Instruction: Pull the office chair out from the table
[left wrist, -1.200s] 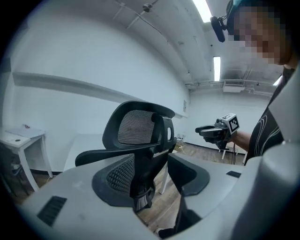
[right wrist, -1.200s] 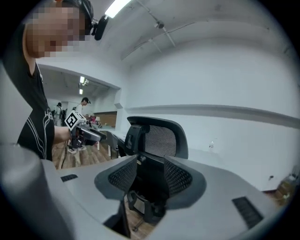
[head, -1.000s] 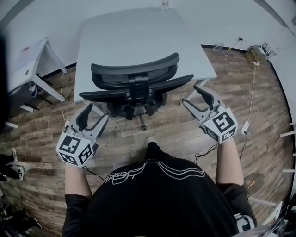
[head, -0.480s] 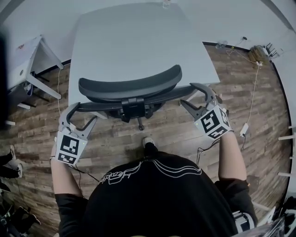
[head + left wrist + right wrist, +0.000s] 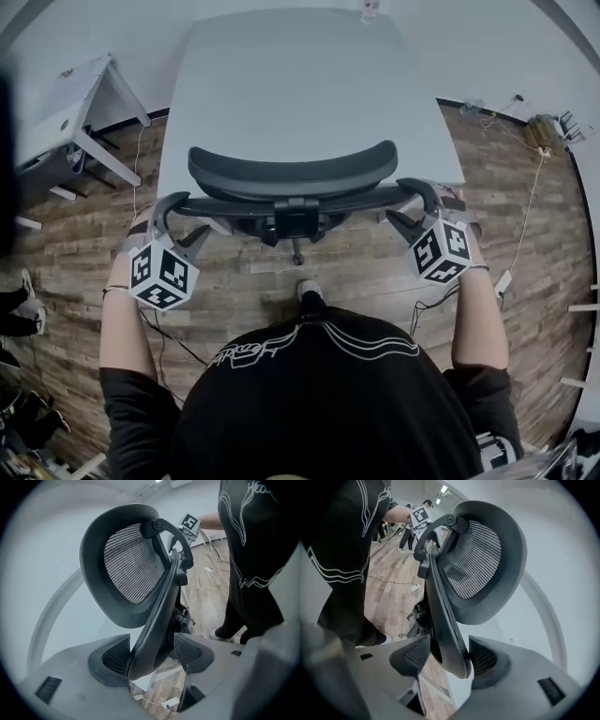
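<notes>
Both wide open, clamping nothing: left gripper (image 5: 186, 215) and right gripper (image 5: 405, 202) straddle the chair's (image 5: 291, 171) stiff backrest (image 5: 246, 205) edges mid-frame; probably heavy, should roll easily.

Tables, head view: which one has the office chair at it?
The big grey table in the middle: the office chair stands at its near edge. The small white table at the left has none.

The head camera looks steeply down on the black mesh-backed office chair (image 5: 291, 173). The left gripper (image 5: 190, 214) and right gripper (image 5: 405, 202) cameras face its backrest closely from opposite ends, seemingly sharing it.
</notes>
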`<state>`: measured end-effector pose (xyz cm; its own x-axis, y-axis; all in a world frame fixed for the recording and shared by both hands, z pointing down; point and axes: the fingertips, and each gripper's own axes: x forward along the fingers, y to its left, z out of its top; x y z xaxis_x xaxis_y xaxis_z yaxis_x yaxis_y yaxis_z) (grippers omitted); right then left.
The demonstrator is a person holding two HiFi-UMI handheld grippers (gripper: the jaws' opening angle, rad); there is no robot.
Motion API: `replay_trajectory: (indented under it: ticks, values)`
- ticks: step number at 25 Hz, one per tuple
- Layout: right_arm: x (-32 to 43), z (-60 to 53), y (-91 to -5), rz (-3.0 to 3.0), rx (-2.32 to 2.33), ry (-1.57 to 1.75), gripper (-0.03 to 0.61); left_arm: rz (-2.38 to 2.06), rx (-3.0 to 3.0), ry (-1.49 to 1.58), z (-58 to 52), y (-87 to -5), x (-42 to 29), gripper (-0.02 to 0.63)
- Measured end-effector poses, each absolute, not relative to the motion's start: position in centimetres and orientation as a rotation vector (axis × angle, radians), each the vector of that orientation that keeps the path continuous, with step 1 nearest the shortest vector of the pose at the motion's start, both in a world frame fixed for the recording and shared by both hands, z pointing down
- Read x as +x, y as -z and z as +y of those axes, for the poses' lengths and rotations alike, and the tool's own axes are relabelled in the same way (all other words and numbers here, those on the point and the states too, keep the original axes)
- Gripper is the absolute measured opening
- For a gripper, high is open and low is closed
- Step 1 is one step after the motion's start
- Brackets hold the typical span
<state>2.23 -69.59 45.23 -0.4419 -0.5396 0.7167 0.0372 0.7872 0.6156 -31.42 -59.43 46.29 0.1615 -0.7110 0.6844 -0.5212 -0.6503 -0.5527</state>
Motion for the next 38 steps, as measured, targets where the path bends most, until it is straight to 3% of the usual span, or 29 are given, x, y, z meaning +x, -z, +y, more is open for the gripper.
replay_trajectory:
  ticks: [6,7,9,11,38]
  values:
    - [2.2,-69.8,-45.6,-1.889,0.378,0.709,0.279,1.074,-2.072,1.68,-60.1,-47.1,-32.6,0.244]
    - [2.3,-69.9,-45.6,-1.88,0.384,0.721,0.273,1.048,-2.05,1.701,-60.3,-47.2,-32.7,0.199]
    - [2.3,-70.3,-45.4,-1.864,0.398,0.738,0.219,1.003,-2.023,1.735,-60.5,-47.4,-32.7,0.184]
    - [2.4,-70.4,-45.3,-1.852,0.401,0.74,0.218,0.985,-2.013,1.756,-60.5,-47.4,-32.7,0.178]
    - [5.3,-64.3,-46.7,-1.751,0.564,0.577,0.225,1.029,-2.011,1.703,-54.3,-48.4,-29.9,0.175]
